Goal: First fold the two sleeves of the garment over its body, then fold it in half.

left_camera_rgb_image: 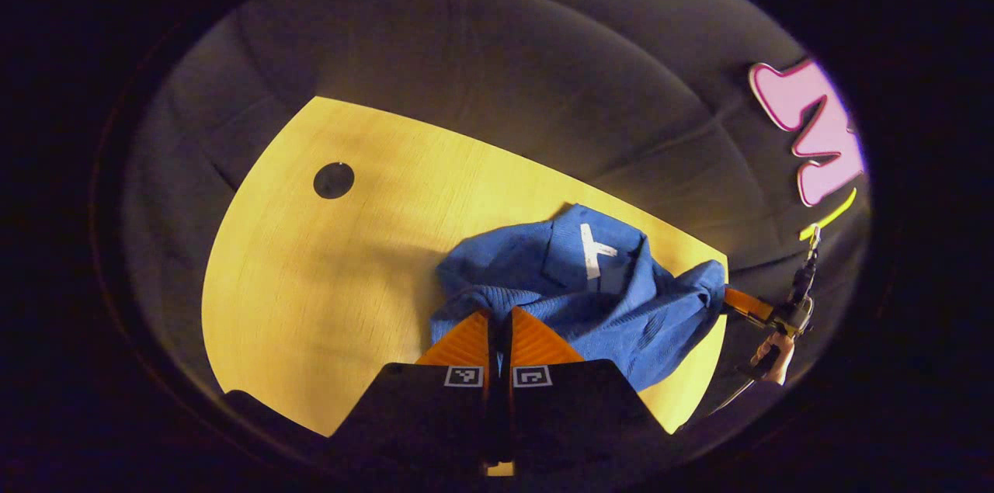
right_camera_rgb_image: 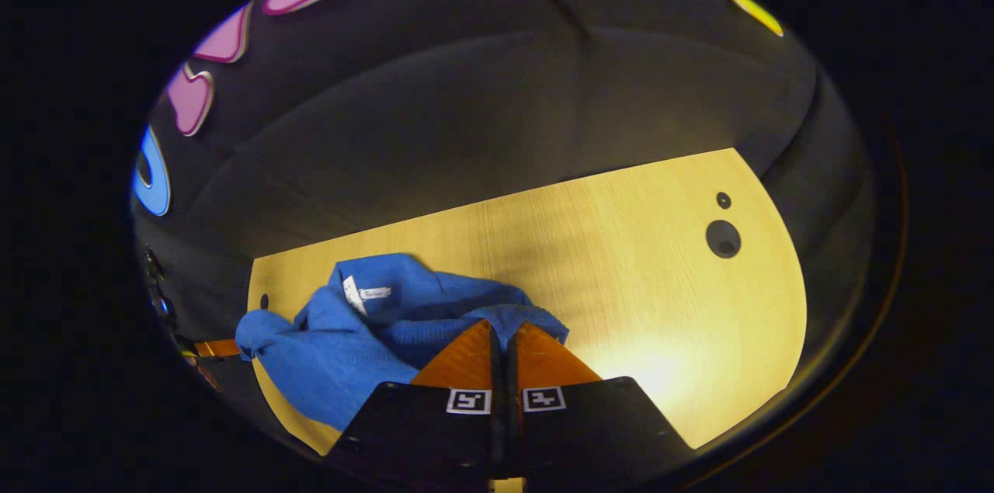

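A blue knit garment (left_camera_rgb_image: 590,299) lies bunched on the yellow wooden table (left_camera_rgb_image: 311,283), its white neck label facing up. My left gripper (left_camera_rgb_image: 499,316) is shut on the garment's near edge, with cloth pinched between the fingers. In the left gripper view the right gripper (left_camera_rgb_image: 747,307) grips the cloth's far right end, held by a hand (left_camera_rgb_image: 776,357). In the right gripper view the right gripper (right_camera_rgb_image: 503,326) is shut on a fold of the garment (right_camera_rgb_image: 365,338). The left gripper (right_camera_rgb_image: 216,348) shows at the cloth's far left end, at the table's edge.
A round cable hole (left_camera_rgb_image: 334,180) sits in the table's far left part. In the right gripper view a large hole (right_camera_rgb_image: 723,238) and a small one lie at the far right. The table (right_camera_rgb_image: 660,283) ends at the dark booth wall behind.
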`<state>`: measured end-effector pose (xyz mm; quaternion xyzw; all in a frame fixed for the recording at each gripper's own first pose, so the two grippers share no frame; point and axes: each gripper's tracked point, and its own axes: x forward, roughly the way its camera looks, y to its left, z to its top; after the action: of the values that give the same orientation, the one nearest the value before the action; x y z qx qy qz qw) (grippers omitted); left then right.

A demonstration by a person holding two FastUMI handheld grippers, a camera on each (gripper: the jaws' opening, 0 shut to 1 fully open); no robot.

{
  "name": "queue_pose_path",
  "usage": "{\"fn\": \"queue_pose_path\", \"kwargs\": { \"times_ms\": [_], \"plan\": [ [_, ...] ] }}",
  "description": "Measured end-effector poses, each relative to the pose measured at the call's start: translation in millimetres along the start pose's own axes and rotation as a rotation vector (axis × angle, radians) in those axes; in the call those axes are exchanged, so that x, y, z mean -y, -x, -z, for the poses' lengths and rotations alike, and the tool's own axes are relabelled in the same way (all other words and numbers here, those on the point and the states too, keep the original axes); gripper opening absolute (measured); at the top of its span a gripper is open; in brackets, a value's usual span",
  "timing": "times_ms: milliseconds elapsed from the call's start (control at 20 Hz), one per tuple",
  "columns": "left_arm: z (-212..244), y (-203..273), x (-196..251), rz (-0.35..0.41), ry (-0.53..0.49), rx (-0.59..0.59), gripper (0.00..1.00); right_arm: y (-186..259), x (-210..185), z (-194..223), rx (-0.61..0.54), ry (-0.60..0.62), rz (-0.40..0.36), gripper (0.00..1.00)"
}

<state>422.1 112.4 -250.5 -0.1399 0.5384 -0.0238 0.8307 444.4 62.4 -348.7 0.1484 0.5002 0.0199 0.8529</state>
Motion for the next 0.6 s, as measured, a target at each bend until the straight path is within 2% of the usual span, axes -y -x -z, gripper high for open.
{"fn": "queue_pose_path", "kwargs": {
  "times_ms": [150, 200, 250, 300, 350, 400, 500, 600],
  "plan": [
    [-4, -33, -9, -0.065, 0.0, -0.021, 0.03, -41, -9, 13, -0.045, -0.02, -0.057, 0.01],
    [-10, -38, -16, -0.107, -0.021, -0.003, 0.06, -52, -9, 16, -0.052, -0.028, -0.072, 0.08],
    [-18, -40, -20, -0.137, -0.047, 0.02, 0.19, -62, -11, 16, -0.056, -0.04, -0.101, 0.12],
    [-25, -44, -25, -0.172, -0.07, 0.042, 0.45, -61, -6, 13, -0.046, -0.04, -0.104, 0.31],
    [-32, -45, -36, -0.236, -0.081, 0.068, 0.72, -65, -3, 9, -0.025, -0.036, -0.103, 0.46],
    [-35, -49, -38, -0.249, -0.074, 0.099, 0.84, -62, 3, 2, 0.005, -0.027, -0.093, 0.61],
    [-47, -38, -39, -0.259, -0.044, 0.183, 0.86, -52, 12, -22, 0.096, -0.008, -0.066, 0.92],
    [-57, -26, -34, -0.247, -0.017, 0.264, 0.86, -33, 10, -42, 0.177, 0.001, -0.059, 0.97]
  ]
}}
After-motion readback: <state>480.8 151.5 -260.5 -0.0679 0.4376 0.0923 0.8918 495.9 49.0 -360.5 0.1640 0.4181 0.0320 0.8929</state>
